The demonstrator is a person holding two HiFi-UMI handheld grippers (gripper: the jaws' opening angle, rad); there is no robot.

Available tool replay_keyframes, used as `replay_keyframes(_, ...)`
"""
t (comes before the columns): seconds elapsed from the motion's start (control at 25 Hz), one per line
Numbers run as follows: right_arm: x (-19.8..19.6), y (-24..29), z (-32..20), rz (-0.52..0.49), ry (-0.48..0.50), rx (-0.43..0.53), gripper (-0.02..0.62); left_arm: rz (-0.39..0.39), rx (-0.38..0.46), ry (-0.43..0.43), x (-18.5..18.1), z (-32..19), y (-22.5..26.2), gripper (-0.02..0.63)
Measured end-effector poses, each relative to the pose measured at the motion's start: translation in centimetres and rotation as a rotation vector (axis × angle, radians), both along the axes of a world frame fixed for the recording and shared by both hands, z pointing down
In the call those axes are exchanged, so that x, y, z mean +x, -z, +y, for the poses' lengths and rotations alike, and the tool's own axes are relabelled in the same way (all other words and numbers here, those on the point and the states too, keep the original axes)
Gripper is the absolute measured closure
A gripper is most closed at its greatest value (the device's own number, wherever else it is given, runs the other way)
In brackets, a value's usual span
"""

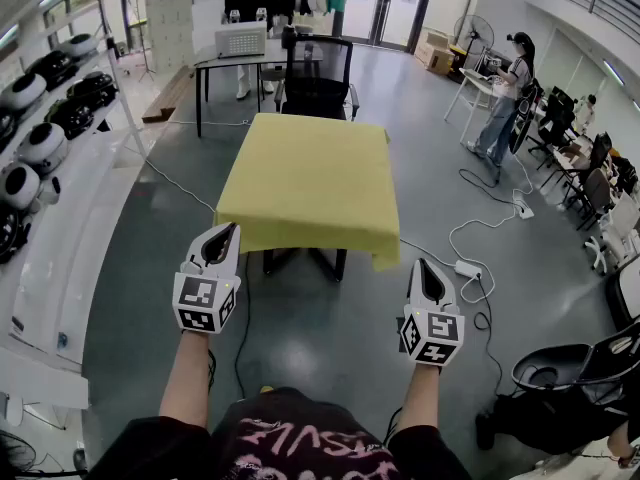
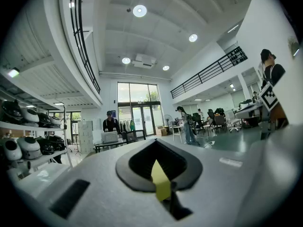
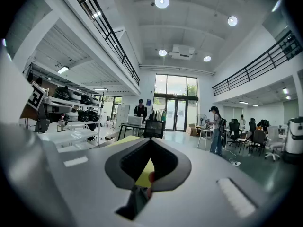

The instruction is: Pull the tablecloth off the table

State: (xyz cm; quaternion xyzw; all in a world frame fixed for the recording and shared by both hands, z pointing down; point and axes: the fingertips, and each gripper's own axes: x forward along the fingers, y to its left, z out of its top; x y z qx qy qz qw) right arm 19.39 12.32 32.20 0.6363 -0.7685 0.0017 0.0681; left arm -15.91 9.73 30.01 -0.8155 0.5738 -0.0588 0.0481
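Tablecloth (image 1: 310, 183) is draping soft/light, prob grabbable at near corners; left gripper (image 1: 222, 236) & right gripper (image 1: 428, 268) are hovering shut, empty.

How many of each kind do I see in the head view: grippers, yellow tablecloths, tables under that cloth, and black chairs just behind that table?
Grippers: 2 (left gripper, right gripper)
Yellow tablecloth: 1
Table: 1
Black chair: 1
Total: 5

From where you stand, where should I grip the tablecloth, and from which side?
I would grip the tablecloth by its near hanging edge, at both corners, coming level from your side. That edge droops free; a chair blocks the far side.
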Motion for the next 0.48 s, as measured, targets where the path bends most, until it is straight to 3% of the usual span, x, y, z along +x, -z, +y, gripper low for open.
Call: replay_keyframes(0.48, -0.11, -0.77, -0.2, -0.002, -0.002, -0.006, 0.583, -0.007, -0.007, -0.007, 0.14, -0.36, -0.93, 0.602)
